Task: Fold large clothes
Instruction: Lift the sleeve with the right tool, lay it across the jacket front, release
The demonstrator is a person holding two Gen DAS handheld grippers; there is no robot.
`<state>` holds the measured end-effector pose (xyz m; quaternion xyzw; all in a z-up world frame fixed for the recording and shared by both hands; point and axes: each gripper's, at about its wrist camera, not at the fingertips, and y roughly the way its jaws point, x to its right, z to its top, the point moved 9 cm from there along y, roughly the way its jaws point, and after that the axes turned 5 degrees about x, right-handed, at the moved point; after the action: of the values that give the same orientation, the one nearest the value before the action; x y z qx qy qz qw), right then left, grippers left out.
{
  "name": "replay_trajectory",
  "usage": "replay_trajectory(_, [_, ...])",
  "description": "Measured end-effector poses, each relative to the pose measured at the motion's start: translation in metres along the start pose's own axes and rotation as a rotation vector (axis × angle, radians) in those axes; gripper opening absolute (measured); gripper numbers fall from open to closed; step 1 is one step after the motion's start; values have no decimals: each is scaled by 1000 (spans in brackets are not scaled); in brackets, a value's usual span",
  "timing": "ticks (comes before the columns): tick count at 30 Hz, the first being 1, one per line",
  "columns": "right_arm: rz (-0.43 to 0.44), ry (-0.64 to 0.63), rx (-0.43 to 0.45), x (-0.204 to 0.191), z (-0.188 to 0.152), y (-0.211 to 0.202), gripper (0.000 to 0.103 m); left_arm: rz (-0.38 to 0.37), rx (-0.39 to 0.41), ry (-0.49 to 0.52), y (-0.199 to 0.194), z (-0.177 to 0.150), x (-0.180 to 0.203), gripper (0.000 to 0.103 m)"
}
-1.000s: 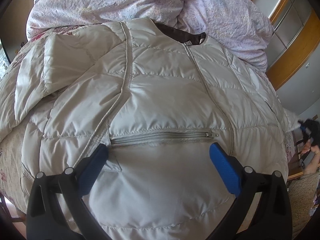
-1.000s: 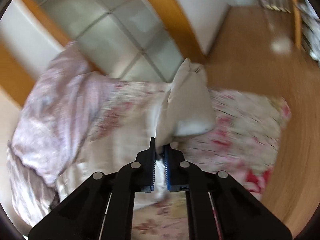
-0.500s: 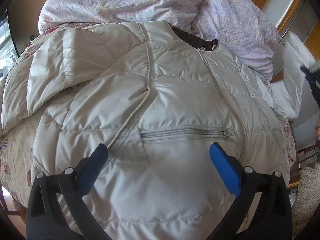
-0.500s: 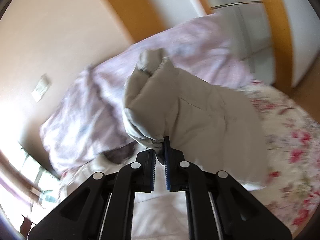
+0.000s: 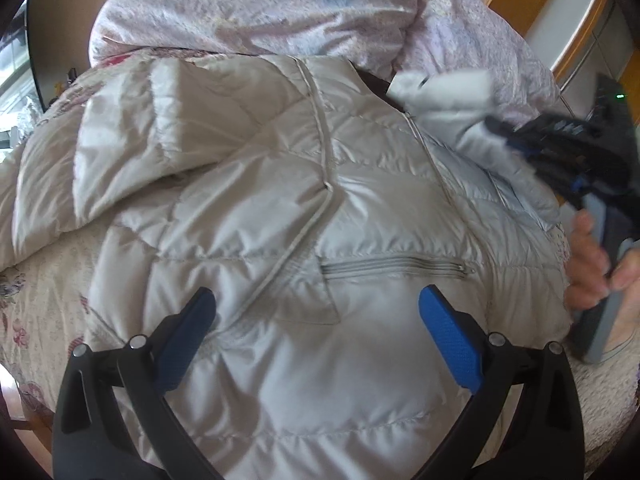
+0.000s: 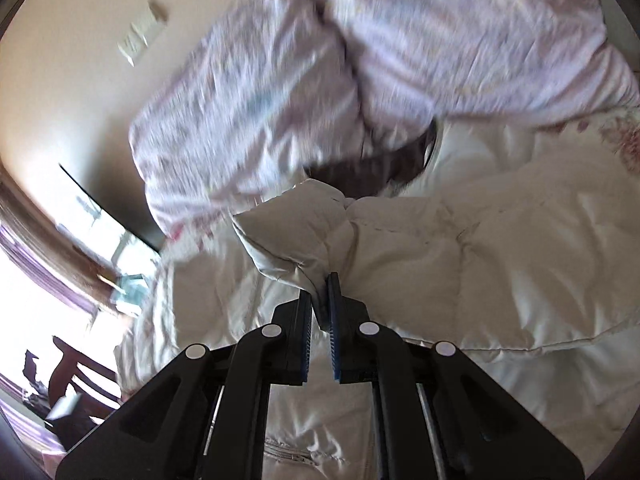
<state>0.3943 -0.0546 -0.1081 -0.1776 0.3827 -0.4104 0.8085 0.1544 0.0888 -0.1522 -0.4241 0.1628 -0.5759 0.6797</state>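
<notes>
The cream quilted puffer jacket lay spread on the floral-covered bed, collar toward the crumpled lilac duvet. The left hand-held gripper hovered spread wide above it (touching nothing), while the right hand-held gripper pinched its sleeve.

A home bedroom: bed with floral bedspread, rumpled duvet.

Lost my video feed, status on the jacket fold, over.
Left gripper open, over the jacket front. Right gripper shut on the sleeve, carrying it across the chest. Pillows crowd the collar; nothing blocking.
</notes>
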Motion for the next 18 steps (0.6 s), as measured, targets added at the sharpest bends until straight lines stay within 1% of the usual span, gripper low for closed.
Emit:
replay_trajectory(3, [-54,-57,-38,-5,-18,20,8,22,21,-1,-4,2,-7,100])
replay_trajectory(6, [-137,-152,-58,-8,-32,37,10,76,68,6,-12,6,-16,101])
replay_trajectory(7, [-169,-186,-71,-8,-37,42,10,99,87,9,-15,7,-20,101])
replay_trajectory(9, [-218,-233,-114,-5,-48,49,13,124,99,19,-19,8,-25,101])
replay_trajectory(12, [-234,-268,-168,-2,-60,52,27,134,94,17,-24,9,-33,100])
replay_trajectory(13, [-223,-276,-177,-4,-62,49,42,132,85,10,-24,9,-36,100])
replay_trajectory(14, [-208,-278,-184,-6,-64,47,61,129,75,3,-24,8,-39,100])
replay_trajectory(15, [-179,-274,-192,-11,-65,42,66,128,69,-4,-24,8,-41,100])
replay_trajectory(17, [-145,-275,-179,-18,-65,33,67,139,75,-11,-26,9,-47,100])
replay_trajectory(18, [-132,-285,-146,-23,-61,25,67,147,76,-10,-26,9,-50,100])
